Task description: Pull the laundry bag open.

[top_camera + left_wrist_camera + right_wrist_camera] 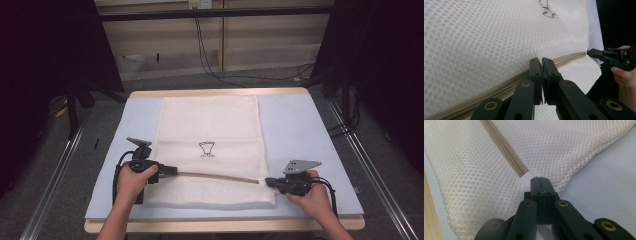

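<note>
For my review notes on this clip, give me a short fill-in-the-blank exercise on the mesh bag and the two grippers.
1. The white mesh bag lies flat on a light ____ mat.
2. The zipper runs across the bag from the left gripper to the ____ gripper.
3. Both grippers' jaws are ____.
4. The drawing on the bag is ____ in colour.

Missing words: blue; right; shut; black

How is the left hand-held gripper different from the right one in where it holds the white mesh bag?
The left hand-held gripper pinches the mesh bag at the left end of its beige zipper; the right hand-held gripper pinches the white tab at the zipper's right end. The left grey plate tilts up, the right lies flatter. Both are shut on the bag.
</note>
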Available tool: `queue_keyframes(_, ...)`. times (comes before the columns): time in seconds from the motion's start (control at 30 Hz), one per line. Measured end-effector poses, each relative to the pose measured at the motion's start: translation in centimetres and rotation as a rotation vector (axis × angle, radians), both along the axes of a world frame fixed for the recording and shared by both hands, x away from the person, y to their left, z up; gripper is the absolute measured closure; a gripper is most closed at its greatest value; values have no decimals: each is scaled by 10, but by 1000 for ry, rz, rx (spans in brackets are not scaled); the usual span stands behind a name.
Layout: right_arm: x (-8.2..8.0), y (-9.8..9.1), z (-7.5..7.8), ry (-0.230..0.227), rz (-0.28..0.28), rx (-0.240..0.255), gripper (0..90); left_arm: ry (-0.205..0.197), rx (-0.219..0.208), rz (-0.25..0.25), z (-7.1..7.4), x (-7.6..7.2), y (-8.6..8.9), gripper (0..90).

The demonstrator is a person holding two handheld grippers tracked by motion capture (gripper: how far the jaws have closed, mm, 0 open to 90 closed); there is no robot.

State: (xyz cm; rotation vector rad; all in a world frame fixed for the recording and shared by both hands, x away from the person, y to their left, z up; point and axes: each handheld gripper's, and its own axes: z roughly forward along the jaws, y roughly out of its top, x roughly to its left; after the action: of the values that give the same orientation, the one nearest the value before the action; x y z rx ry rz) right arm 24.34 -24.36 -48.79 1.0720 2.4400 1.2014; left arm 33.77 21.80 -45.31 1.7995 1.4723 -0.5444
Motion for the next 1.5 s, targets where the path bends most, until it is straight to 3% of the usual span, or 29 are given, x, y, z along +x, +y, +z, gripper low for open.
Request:
queue_keyframes(0.6, 0, 0, 0, 1, -3, -2, 900, 6, -16, 27, 0, -3, 18, 873)
queue_keyframes(0.93, 0, 0, 0, 0, 0, 0, 900, 2, -10, 86, 0, -6, 42, 873)
queue_keyframes(1.03, 0, 0, 0, 1, 0, 1, 900, -4, -16, 76, 0, -6, 48, 873)
queue_keyframes(1.1, 0, 0, 0, 1, -1, 1, 900, -5, -13, 102, 0, -7, 50, 873)
queue_keyframes(1.5, 0, 0, 0, 2, -3, -1, 900, -7, -13, 124, -1, -8, 68, 873)
